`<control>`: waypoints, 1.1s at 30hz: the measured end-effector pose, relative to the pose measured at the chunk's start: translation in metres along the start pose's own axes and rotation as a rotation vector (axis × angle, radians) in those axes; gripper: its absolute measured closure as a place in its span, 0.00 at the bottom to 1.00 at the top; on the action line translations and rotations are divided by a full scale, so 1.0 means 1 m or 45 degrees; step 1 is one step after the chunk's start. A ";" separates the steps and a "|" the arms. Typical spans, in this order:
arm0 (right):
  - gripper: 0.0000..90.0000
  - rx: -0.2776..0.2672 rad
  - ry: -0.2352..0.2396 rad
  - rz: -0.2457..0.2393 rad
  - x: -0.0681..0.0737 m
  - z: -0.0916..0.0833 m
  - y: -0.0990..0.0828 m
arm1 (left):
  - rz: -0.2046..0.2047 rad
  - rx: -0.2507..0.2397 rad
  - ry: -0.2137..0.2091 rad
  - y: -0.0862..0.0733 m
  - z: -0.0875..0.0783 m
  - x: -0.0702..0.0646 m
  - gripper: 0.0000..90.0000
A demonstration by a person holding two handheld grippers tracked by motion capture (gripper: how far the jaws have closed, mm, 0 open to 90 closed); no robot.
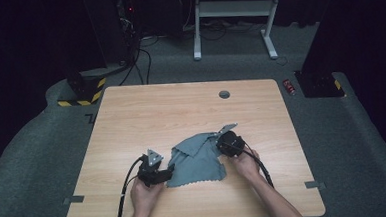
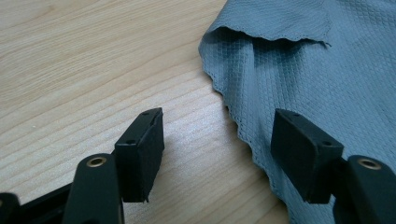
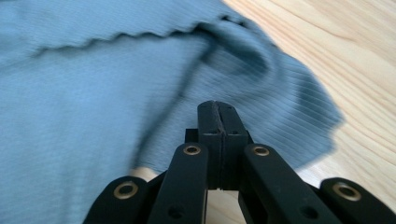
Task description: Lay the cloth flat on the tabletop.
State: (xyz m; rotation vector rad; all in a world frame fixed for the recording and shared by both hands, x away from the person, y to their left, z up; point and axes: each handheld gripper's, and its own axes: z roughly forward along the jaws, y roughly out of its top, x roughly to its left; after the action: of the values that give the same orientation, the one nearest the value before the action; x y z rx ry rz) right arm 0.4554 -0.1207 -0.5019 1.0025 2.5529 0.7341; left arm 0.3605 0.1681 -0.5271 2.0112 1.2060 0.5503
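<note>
My left gripper stands spread astride the cloth's 9 o'clock edge; my right gripper is pressed together, apparently empty. I judge any pull now could slip free; the cloth would bunch on the bench.

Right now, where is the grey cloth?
In the high view the grey cloth lies rumpled on the near middle of the wooden table, between the left gripper and right gripper.

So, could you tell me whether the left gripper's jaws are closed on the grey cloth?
No: in the left gripper view the left gripper stands open, with the cloth's scalloped edge lying loose between its jaws.
</note>
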 end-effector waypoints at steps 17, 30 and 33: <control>0.80 -0.066 0.035 0.038 0.004 -0.004 -0.012 | 0.002 0.004 0.001 0.000 0.000 0.000 0.39; 1.00 -0.023 -0.116 0.061 -0.027 -0.013 -0.009 | 0.003 0.002 0.003 0.000 0.000 0.000 0.39; 0.99 -0.047 -0.135 0.104 -0.039 -0.017 -0.008 | 0.003 0.002 0.003 0.000 0.000 0.000 0.39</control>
State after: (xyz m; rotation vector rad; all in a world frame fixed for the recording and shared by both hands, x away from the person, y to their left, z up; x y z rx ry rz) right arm 0.4710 -0.1588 -0.4890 1.1094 2.4121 0.7264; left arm 0.3602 0.1684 -0.5271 2.0137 1.2058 0.5531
